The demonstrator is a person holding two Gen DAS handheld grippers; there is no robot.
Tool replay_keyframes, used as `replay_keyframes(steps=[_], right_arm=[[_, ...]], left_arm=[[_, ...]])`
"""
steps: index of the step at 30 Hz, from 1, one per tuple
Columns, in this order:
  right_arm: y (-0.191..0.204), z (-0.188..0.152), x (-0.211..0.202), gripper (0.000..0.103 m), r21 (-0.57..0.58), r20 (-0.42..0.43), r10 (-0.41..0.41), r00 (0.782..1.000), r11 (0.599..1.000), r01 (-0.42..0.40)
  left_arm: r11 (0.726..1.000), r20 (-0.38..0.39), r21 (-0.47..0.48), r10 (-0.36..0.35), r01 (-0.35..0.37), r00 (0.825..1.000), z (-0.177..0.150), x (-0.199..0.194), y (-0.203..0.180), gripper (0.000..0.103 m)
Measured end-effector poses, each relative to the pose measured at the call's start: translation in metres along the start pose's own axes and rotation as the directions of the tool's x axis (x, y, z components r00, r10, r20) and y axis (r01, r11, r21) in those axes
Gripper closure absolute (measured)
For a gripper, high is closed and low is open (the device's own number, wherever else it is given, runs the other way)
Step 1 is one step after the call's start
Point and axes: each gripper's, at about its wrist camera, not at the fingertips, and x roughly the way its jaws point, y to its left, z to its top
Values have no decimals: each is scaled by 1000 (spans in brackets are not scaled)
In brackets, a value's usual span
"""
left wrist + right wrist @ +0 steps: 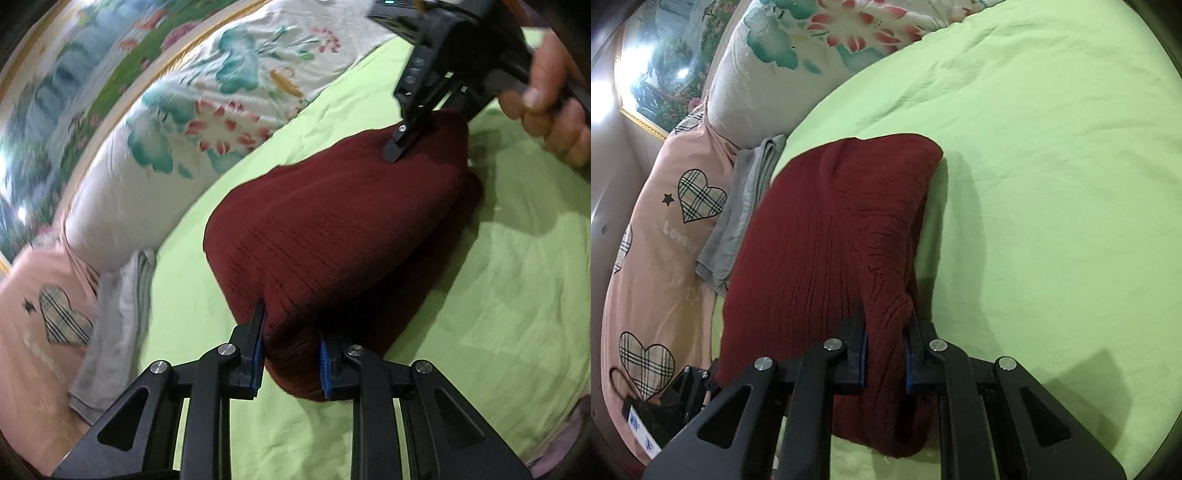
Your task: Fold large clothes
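Note:
A dark red knitted sweater (332, 229) lies folded into a thick bundle on the green bed sheet (498, 277). My left gripper (291, 350) is shut on the near end of the sweater, blue pads pressed into the knit. My right gripper (400, 142) shows at the far end in the left wrist view, held by a hand (546, 103), clamped on the sweater. In the right wrist view my right gripper (886, 343) is shut on a bunched fold of the sweater (831, 229). The left gripper (690, 384) peeks in at the lower left, partly hidden.
A floral white pillow (192, 122) lies along the bed's far side. A folded grey cloth (118, 317) and a pink heart-print cover (40, 332) lie to the left. A framed landscape picture (661, 74) hangs behind. The green sheet (1052, 184) spreads to the right.

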Motion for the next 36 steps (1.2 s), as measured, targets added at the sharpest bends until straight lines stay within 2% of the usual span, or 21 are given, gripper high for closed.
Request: replay_keyframes(steps=[2,3,5,8,10,11,13,16,18,20,22,23,24,26,27,28,29,30,31,32,36], right_arm=[[2,1,1,80,-13,-4,-22,1000,1000,22],[3,1,2,79,-16,-4,-34,999,999,34],[2,1,-3,78,-17,-1,-48,999,999,48],[-1,3,-20,71,-5,27,-77,997,997,78],[0,4,-38,71,4,79,-89,993,996,89],[4,5,-46,71,4,108,-89,990,996,89],[12,10,-60,71,-8,160,-62,985,998,64],[32,20,-61,71,-60,167,-12,986,998,22],[46,29,-47,71,-96,150,-3,989,995,18],[55,36,-29,71,-116,126,-6,992,993,20],[60,44,-9,71,-123,91,5,996,992,6],[63,49,2,71,-132,76,2,997,991,8],[64,53,12,71,-141,65,-7,998,990,16],[64,57,26,71,-151,47,-24,999,988,31],[61,59,35,71,-149,35,-40,999,988,45],[58,59,43,71,-142,25,-53,998,988,56],[52,61,50,71,-131,14,-61,998,989,63],[46,61,58,71,-119,4,-69,998,991,69],[41,61,63,72,-111,2,-72,997,991,71],[37,61,66,73,-108,14,-64,998,992,65],[31,65,70,74,-110,42,-82,996,990,87]], left_arm=[[998,-8,-32,-59,59,998,-5,-1,10,73],[993,-9,-62,-96,96,995,-7,-4,16,66],[967,-4,-156,-207,204,978,-11,-11,33,65],[877,52,-314,-367,364,929,-22,-21,62,65],[793,120,-416,-436,444,892,-26,-25,84,65],[760,150,-450,-452,468,879,-26,-25,93,65],[669,228,-526,-485,526,844,-22,-21,113,66],[548,330,-587,-510,596,794,-9,-8,135,69],[503,352,-602,-529,620,772,2,8,140,69],[485,334,-622,-546,615,769,9,26,139,72],[446,319,-627,-601,639,733,13,44,134,76],[436,307,-621,-630,652,713,14,51,128,77],[441,289,-613,-647,656,705,14,57,123,77],[490,230,-607,-645,625,729,13,67,109,82],[517,197,-607,-638,604,744,11,73,103,89],[526,180,-610,-636,592,750,8,80,98,95],[510,188,-619,-641,597,744,5,84,97,96],[480,208,-634,-649,606,732,1,87,96,99],[462,217,-644,-655,610,724,0,92,98,100],[456,221,-648,-654,610,723,-1,93,96,100],[510,191,-641,-618,574,763,7,91,81,101]])
